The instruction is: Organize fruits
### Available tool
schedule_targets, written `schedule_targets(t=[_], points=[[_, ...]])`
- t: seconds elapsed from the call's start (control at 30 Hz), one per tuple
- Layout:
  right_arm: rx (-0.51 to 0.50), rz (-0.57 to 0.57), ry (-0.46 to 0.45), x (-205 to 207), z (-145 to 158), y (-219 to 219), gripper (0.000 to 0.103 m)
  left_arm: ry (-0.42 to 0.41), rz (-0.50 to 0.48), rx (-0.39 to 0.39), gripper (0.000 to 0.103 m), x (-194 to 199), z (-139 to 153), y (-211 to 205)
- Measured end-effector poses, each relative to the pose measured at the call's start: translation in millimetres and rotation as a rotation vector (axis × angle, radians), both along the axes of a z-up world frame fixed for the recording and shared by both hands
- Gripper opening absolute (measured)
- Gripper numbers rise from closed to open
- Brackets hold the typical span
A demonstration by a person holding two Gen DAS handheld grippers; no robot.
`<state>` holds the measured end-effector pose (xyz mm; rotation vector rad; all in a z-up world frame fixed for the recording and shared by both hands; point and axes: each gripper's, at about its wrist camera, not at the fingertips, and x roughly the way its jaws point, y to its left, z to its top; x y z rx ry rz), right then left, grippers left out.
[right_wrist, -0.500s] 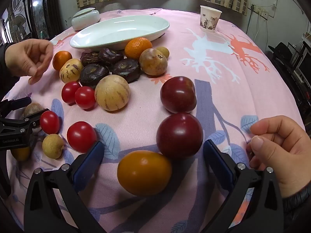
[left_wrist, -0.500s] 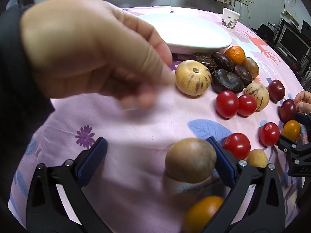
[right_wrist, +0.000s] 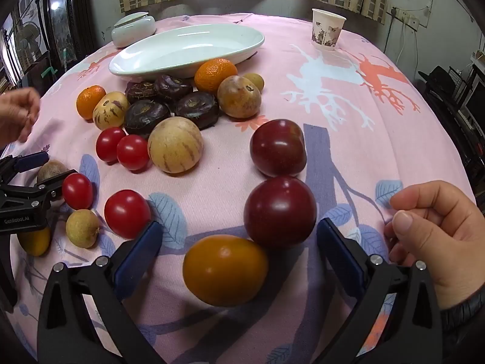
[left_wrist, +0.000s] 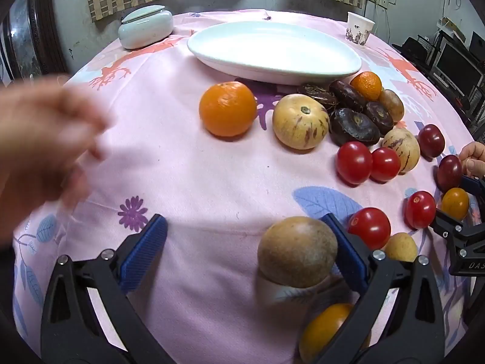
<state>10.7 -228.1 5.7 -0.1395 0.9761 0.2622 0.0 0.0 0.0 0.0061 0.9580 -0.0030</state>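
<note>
Two jaws released — fruit loose on tablecloth (right_wrist: 348, 127), none in white oval dish (right_wrist: 182, 51).

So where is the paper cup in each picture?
Left wrist view: the paper cup stands at the upper right, on the far side of the table, right of the white dish.
Right wrist view: the cup is at the top, right of centre, again right of the dish.
Shared landmark: the white dish, with the fruit heaped at its near edge in both views.
</note>
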Motion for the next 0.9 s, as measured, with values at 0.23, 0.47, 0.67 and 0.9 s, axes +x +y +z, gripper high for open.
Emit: schedule_targets(t=[0.23, 0.47, 0.67, 0.9], points=[[0.0, 0.0, 0.0, 0.0, 0.0, 0.1, 0.102, 0.0, 0.0, 0.0, 0.101, 0.0, 0.0, 0.0], [0.0, 0.0, 0.0, 0.0, 0.1, 0.1, 0.102, 0.0, 0.0, 0.0, 0.101, 0.0, 0.0, 0.0], [0.0, 0.0, 0.0, 0.1, 0.0, 0.1, 0.102, 0.0, 0.0, 0.0, 0.101, 0.0, 0.0, 0.0], [-0.004, -0.004, -0.01, 3.9, -0.7, 3.6, 0.102, 0.0, 0.0, 0.001, 0.101, 0.0, 0.0, 0.0]])
